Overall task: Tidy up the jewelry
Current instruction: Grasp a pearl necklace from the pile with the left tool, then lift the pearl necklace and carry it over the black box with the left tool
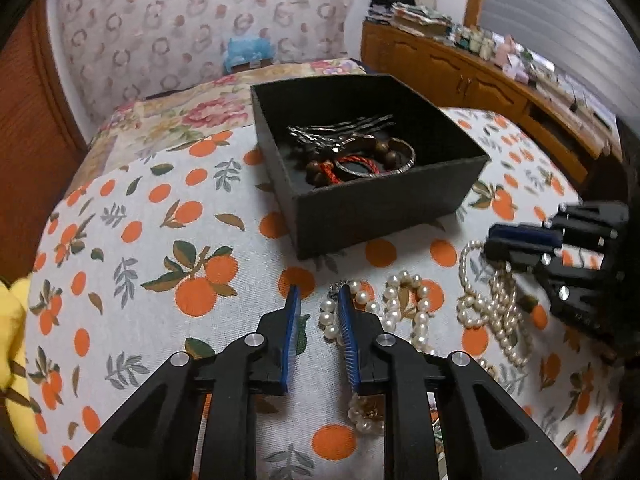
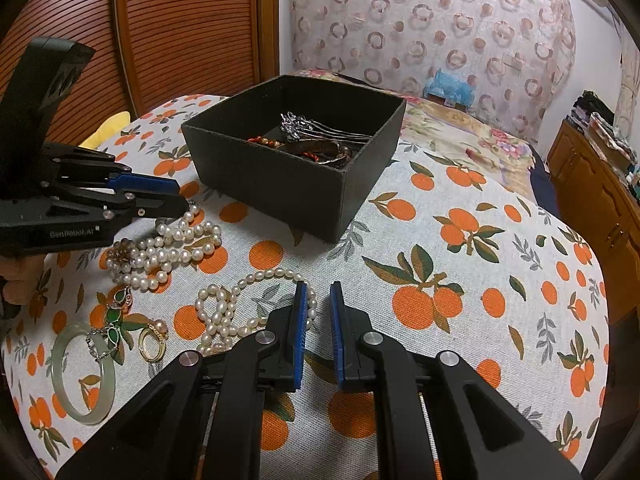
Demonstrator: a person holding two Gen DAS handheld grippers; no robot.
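In the left wrist view, the black box (image 1: 372,168) sits on the orange-print cloth (image 1: 160,240) and already has hairpins (image 1: 344,128), a wooden bead bracelet (image 1: 320,168) and a silver bangle (image 1: 384,160) inside. Just in front of the box, the left gripper (image 1: 319,300) hangs with its jaws apart and nothing in them, right over one end of a pearl necklace (image 1: 404,300). To the right of the box, the right gripper (image 1: 496,240) pokes in over a second pearl strand (image 1: 492,304). In the right wrist view, the box (image 2: 296,184) is straight ahead, and the right gripper (image 2: 319,296) is open and empty, near the pearl loop (image 2: 248,296) in front of the box. Left of the box, the left gripper (image 2: 180,196) sits above the other pearl pile (image 2: 168,252). Farther left lie a jade bangle (image 2: 82,376), a green pendant chain (image 2: 114,320) and a gold ring (image 2: 152,344). The pearls look light, floppy and smooth, so they may slide. I think it is best to pinch where the strands bunch up. The jade bangle looks hard and could crack if dropped.
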